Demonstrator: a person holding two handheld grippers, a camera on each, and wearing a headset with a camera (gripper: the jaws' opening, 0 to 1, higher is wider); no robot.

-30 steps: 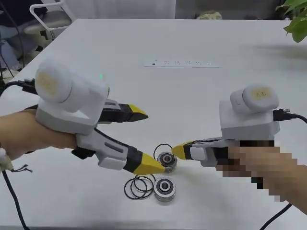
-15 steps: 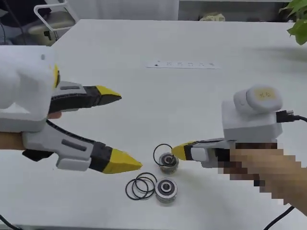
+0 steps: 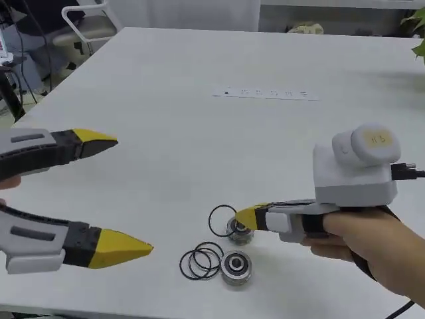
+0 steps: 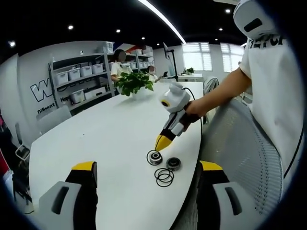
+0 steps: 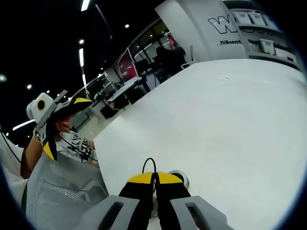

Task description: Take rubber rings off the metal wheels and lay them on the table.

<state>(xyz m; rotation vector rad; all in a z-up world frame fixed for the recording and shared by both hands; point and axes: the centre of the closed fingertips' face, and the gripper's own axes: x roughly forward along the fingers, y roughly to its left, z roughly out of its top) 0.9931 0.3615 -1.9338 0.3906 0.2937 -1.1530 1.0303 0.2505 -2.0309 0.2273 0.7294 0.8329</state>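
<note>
Two metal wheels sit near the table's front edge, one (image 3: 237, 228) under my right gripper's yellow tip and one (image 3: 236, 264) just in front of it. My right gripper (image 3: 244, 216) is shut on a thin black rubber ring (image 3: 221, 220) that loops out beside the far wheel. The ring (image 5: 149, 168) rises from between the shut jaws in the right gripper view, with the wheel (image 5: 181, 178) just behind. Several loose rings (image 3: 200, 260) lie flat left of the near wheel. My left gripper (image 3: 133, 195) hangs wide open at the left, apart from the wheels (image 4: 154, 157).
The white table (image 3: 199, 133) stretches far back with a flat white strip (image 3: 265, 94) lying across its middle. A chair (image 3: 86, 20) stands past the far left corner. A potted plant (image 4: 132, 81) sits on the table's far end.
My left gripper has drawn back to the left, away from the wheels, still open. The right gripper has stayed at the far wheel with the ring in its jaws.
</note>
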